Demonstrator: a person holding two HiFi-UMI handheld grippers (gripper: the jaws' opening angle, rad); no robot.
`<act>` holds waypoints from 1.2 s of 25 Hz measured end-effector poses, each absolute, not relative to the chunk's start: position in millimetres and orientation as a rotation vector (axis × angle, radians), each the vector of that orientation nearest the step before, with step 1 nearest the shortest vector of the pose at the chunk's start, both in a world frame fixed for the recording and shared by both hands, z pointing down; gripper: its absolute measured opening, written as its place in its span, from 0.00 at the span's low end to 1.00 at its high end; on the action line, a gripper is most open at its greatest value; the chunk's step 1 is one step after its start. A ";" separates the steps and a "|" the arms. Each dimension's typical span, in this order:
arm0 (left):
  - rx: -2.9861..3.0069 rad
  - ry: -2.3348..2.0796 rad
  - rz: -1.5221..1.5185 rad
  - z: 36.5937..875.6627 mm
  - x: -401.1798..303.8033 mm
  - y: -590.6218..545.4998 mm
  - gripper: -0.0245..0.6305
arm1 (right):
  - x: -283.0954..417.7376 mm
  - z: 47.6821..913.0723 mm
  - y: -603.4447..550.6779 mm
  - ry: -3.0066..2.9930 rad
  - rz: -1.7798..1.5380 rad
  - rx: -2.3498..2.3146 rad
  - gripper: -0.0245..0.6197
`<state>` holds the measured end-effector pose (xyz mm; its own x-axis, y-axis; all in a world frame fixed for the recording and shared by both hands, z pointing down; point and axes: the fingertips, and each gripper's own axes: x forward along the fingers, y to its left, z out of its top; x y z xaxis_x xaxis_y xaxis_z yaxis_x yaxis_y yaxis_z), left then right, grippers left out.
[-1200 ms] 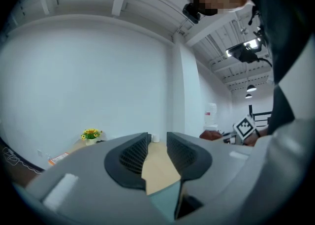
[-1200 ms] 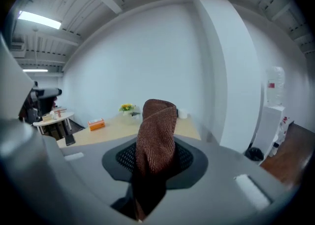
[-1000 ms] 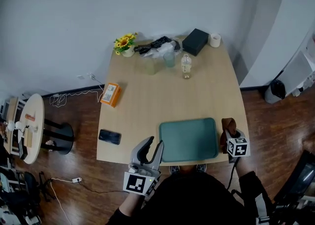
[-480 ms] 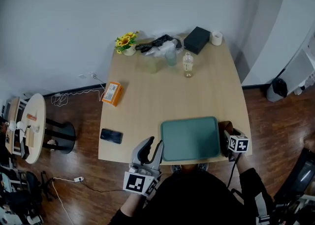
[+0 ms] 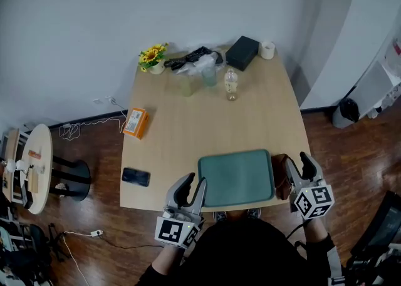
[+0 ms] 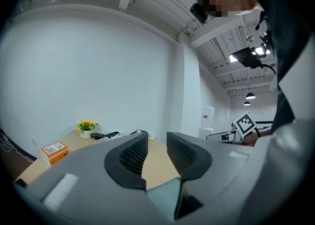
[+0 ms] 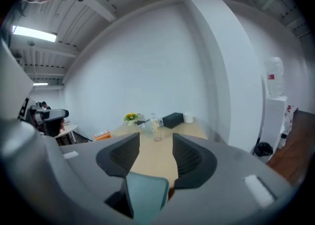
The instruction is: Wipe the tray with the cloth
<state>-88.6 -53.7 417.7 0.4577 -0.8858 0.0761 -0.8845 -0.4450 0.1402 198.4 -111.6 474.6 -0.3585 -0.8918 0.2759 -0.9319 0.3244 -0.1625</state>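
The right hand-held gripper (image 5: 298, 162), its jaws just opening and empty, is hovering by the brown cloth (image 5: 280, 178). The cloth seems to be lying on the counter (image 5: 207, 122) against the right edge of the green tray (image 5: 236, 177). The left hand-held gripper (image 5: 195, 184) is hovering part-open and empty at the tray's near-left corner.
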 end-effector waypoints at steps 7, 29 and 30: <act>2.553 -1.539 -0.005 419.5 -83.3 -54.3 0.19 | 175.1 372.7 -89.7 -2.603 0.113 1.721 0.36; 2.675 -1.339 0.005 413.5 -28.3 -40.3 0.19 | 38.8 392.9 -59.9 -2.870 0.211 1.183 0.31; 2.667 -1.345 0.006 414.3 -29.9 -40.7 0.19 | 41.3 392.7 -60.3 -2.870 0.213 1.193 0.30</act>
